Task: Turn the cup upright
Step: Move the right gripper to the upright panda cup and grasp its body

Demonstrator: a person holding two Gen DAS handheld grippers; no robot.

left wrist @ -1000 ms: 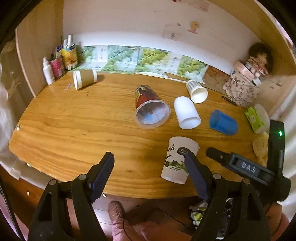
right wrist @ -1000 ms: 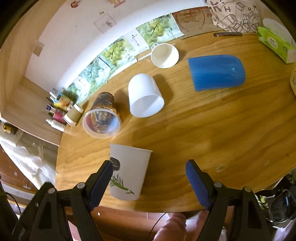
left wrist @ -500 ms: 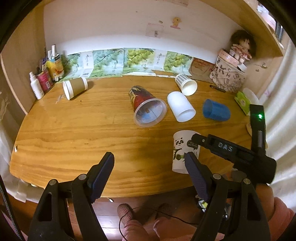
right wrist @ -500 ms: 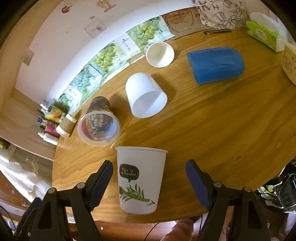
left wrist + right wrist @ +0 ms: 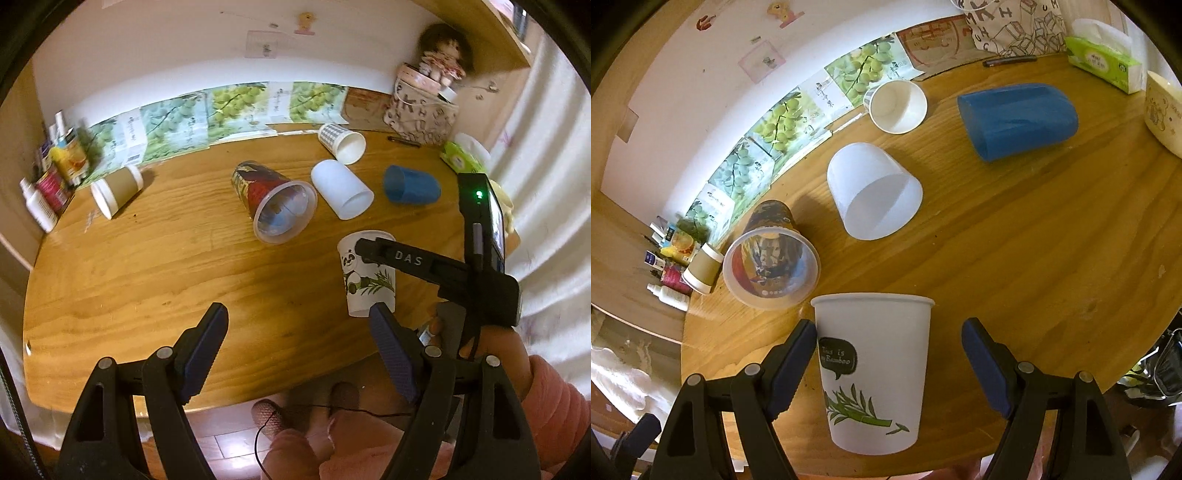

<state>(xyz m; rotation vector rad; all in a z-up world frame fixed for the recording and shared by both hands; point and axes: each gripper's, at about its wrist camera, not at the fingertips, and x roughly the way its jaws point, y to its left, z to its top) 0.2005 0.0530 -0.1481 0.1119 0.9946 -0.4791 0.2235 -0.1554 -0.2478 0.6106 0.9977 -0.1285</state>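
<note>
Right wrist view: panda cup stands upright near the worktop front edge, between my right gripper fingers, spread wide.
Flip looks done; next I judge the right gripper backs clear, while my left gripper hangs wide, empty.

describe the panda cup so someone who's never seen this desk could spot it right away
On the wooden desk, look at the near edge on the right side, in front of the cups lying on their sides. The panda paper cup stands there upright, rim up. It is white with a panda, green bamboo and a dark speech bubble, the only cup standing.
</note>
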